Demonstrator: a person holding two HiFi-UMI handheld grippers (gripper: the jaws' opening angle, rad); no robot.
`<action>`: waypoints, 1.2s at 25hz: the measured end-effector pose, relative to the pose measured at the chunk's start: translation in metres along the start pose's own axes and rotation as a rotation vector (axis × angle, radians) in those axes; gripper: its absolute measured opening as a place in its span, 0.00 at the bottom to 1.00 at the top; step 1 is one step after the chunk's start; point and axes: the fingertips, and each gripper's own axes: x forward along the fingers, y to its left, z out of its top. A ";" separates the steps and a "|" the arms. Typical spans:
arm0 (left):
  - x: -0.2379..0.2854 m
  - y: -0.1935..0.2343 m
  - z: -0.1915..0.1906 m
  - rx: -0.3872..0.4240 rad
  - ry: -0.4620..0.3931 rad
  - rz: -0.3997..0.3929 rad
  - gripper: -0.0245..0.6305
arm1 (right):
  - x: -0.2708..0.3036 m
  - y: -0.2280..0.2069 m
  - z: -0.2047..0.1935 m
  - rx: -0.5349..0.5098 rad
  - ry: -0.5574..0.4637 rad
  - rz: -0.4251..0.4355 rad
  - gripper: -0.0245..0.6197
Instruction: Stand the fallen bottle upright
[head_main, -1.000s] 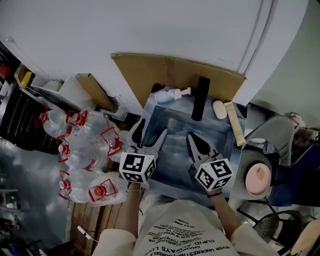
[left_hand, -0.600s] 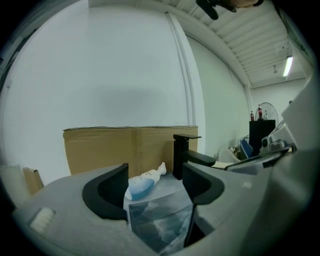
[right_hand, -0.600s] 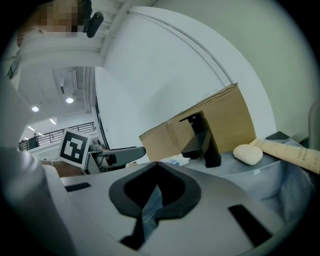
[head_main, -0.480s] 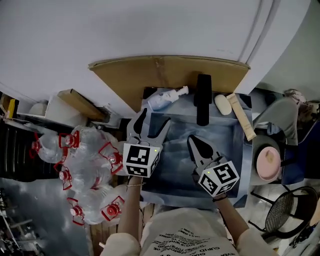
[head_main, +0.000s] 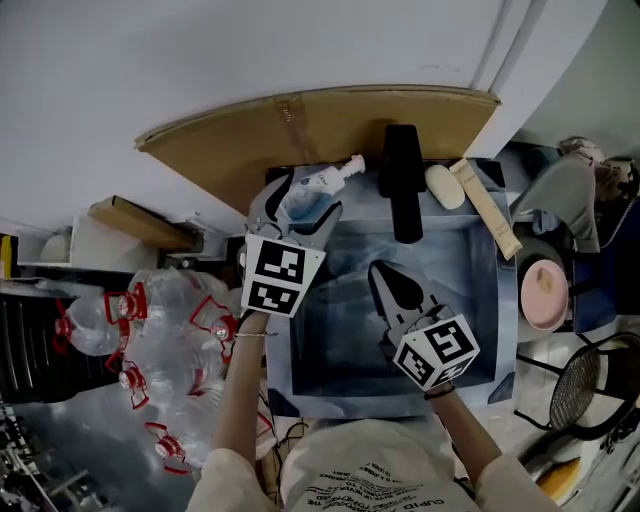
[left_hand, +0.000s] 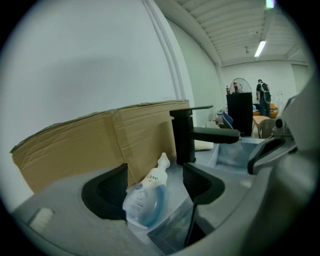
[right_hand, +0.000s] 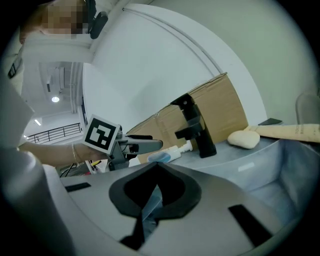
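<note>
Left tongs (left_hand: 155, 175) apart, straddling the fallen bottle (left_hand: 145, 199); right tongs (right_hand: 154, 167) together, empty. Close squarely on the bottle's body, not the pump neck, then pivot it base-down.

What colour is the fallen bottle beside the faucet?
The bottle is white, shading to pale blue at its base; clearest in the left gripper view.

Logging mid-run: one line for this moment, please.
bottle: lying on sink ledge, not upright | left hand-held gripper: open, jaws either side of bottle | right hand-held gripper: shut, empty, over sink basin
</note>
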 end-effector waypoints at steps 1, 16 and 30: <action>0.006 -0.001 -0.001 0.022 0.020 -0.023 0.55 | 0.000 -0.001 -0.003 0.006 0.002 -0.005 0.05; 0.077 -0.014 -0.033 0.212 0.298 -0.337 0.56 | -0.004 -0.020 -0.021 0.059 0.015 -0.052 0.05; 0.093 -0.018 -0.053 0.240 0.430 -0.427 0.56 | -0.003 -0.024 -0.032 0.086 0.039 -0.052 0.05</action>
